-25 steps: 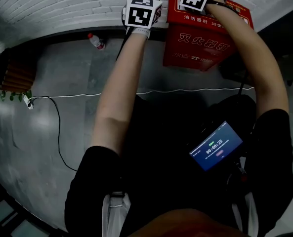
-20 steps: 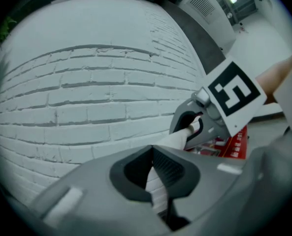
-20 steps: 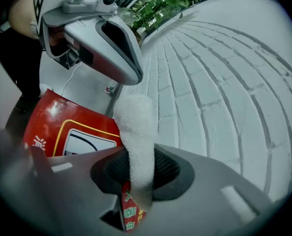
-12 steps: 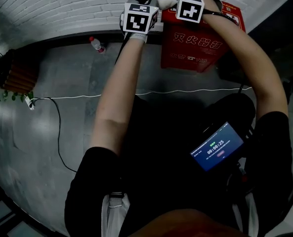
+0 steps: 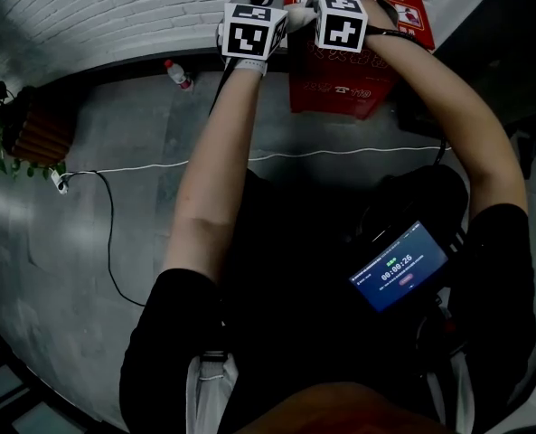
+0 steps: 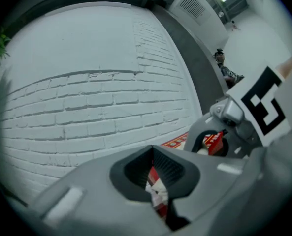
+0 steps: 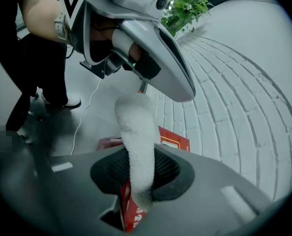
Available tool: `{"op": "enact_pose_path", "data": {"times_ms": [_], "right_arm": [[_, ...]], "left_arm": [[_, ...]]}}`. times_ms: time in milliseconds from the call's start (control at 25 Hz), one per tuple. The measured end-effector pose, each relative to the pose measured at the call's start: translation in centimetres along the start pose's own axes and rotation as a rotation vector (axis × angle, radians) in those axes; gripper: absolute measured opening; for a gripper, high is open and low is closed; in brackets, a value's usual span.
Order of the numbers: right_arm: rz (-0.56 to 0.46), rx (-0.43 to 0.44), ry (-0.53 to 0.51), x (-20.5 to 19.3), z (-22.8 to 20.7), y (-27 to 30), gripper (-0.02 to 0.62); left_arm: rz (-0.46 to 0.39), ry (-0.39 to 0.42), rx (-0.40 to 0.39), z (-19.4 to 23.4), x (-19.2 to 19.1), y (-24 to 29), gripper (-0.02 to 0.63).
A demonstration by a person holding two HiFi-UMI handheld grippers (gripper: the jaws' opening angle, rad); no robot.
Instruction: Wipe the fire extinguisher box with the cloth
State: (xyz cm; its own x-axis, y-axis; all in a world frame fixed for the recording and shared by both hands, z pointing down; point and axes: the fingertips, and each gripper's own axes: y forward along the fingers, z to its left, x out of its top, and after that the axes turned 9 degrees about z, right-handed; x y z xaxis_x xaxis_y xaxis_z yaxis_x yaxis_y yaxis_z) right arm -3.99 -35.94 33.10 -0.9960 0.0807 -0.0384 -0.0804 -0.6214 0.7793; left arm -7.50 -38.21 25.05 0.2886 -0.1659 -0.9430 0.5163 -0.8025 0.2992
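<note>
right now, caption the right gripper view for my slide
The right gripper pinches the white cloth, which stretches up to the left gripper, over the red fire extinguisher box.

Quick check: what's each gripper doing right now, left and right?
Left gripper: closed on one end of the cloth.
Right gripper: closed on the other end of the cloth.

The right tongs (image 7: 136, 181) slide toward 8 o'clock in the head view. Their marker cube (image 5: 340, 23) drops away from the top edge and closes in to just beside the marker cube (image 5: 248, 31) of the left tongs (image 6: 158, 188), which drifts slightly toward 9 o'clock. The white cloth (image 5: 299, 14) between them comes lower with them. The red box (image 5: 340, 84) now sits higher in the frame, its front lettering dimmer.
</note>
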Motion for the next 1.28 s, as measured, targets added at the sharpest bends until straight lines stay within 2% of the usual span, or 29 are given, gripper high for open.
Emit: {"op": "enact_pose_path", "data": {"times_ms": [120,280,400,560,720,880,1120,1200,1280], "right_arm": [[-0.027,-0.02,0.019,-0.2,1.4,-1.5,0.097],[-0.114,-0.109,0.154,-1.1,0.7,-4.7,0.097],[-0.199,-0.171,0.296,-2.5,-0.3,-7.5,0.097],[-0.347,-0.232,0.527,-5.1,-1.6,-13.0,0.098],[-0.539,-0.218,0.732,-7.6,0.1,-16.5,0.098],[-0.646,-0.185,0.784,-7.4,3.3,-16.4,0.1],[-0.788,-0.112,0.911,-6.8,6.9,-16.4,0.1],[-0.821,-0.118,0.914,-6.9,7.8,-16.7,0.1],[-0.855,-0.13,0.917,-7.0,8.8,-17.0,0.1]], "left_arm": [[-0.004,0.006,0.006,-1.1,0.1,-1.5,0.002],[-0.018,0.013,0.015,-1.6,1.3,-3.5,0.002],[-0.05,0.025,0.031,-1.9,2.9,-5.6,0.002],[-0.098,0.053,0.022,-4.6,5.3,-8.5,0.002],[-0.125,0.104,-0.014,-8.4,5.1,-9.6,0.002],[-0.175,0.142,-0.073,-10.5,3.6,-9.6,0.002],[-0.237,0.067,-0.218,-13.3,0.1,-11.3,0.002],[-0.249,0.02,-0.256,-13.7,-0.6,-11.9,0.002],[-0.253,0.017,-0.295,-14.4,-1.0,-12.5,0.002]]}}
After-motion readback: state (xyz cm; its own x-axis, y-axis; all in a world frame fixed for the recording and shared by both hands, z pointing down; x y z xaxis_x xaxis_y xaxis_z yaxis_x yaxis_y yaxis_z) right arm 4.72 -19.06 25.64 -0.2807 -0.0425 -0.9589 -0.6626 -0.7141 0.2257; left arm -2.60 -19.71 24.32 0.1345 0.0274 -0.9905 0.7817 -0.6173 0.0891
